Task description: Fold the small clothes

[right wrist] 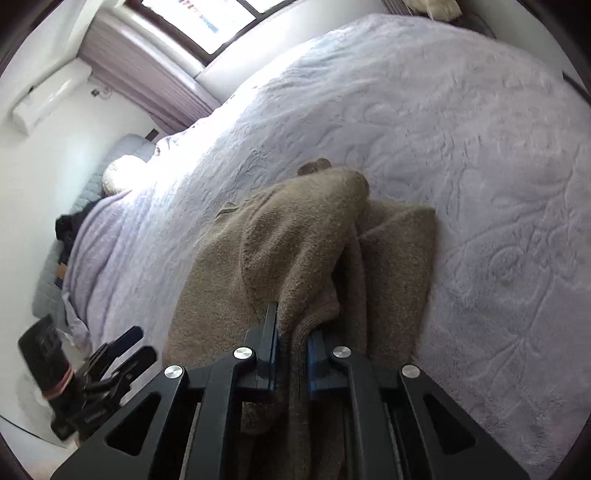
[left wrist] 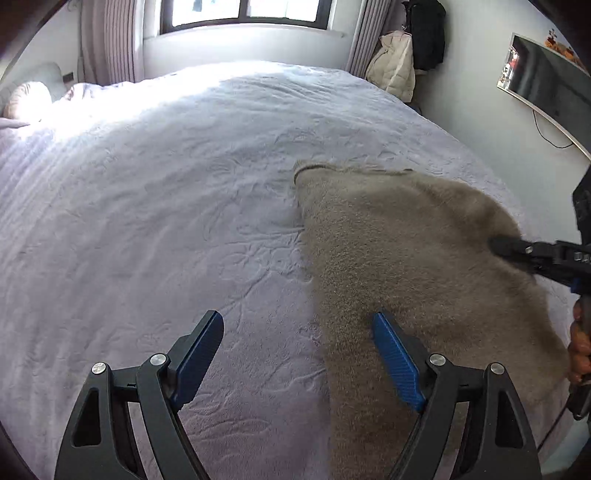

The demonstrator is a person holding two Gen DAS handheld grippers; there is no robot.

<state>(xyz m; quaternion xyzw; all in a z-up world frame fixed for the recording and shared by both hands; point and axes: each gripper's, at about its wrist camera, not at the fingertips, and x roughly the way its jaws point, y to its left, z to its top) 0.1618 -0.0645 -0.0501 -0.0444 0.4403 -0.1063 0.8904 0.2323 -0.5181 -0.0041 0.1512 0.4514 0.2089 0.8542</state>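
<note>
A fuzzy taupe knit garment (left wrist: 399, 243) lies on the lavender bedspread (left wrist: 166, 192), spread at the right of the left wrist view. My left gripper (left wrist: 299, 325) hangs above its near left edge, jaws wide open and nothing between them; the right blue pad (left wrist: 395, 354) is over the knit. My right gripper (left wrist: 496, 245) comes in from the right edge there, its tips on the garment. In the right wrist view the right gripper (right wrist: 291, 332) is shut on a bunched fold of the garment (right wrist: 295, 236), which humps up ahead of it. The left gripper (right wrist: 125, 347) shows at lower left, blurred.
The bedspread (right wrist: 480, 166) covers a wide bed. A pillow (left wrist: 27, 99) lies at the far left, curtains and a window (left wrist: 243, 14) behind. Coats (left wrist: 395, 66) hang at the back right, and a wall screen (left wrist: 546, 85) is on the right.
</note>
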